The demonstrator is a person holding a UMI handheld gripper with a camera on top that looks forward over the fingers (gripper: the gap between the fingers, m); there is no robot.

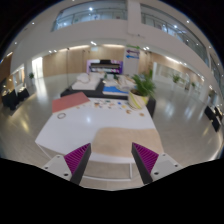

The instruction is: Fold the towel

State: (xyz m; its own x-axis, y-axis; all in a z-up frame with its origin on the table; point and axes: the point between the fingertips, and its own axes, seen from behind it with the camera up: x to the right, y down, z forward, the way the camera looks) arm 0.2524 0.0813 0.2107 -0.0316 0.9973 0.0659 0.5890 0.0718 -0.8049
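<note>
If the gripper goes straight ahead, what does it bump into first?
Probably the tan towel lying flat on the white table, just ahead of the open gripper. Nothing is between the fingers. Farther on are a potted plant and a red cloth. Depth is hard to judge, so it might pass above the towel.

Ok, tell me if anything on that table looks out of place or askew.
Nothing stands out. The tan towel lies flat on the white table just ahead of the open gripper, its edges roughly square to the table. The potted plant beyond stands upright.
</note>
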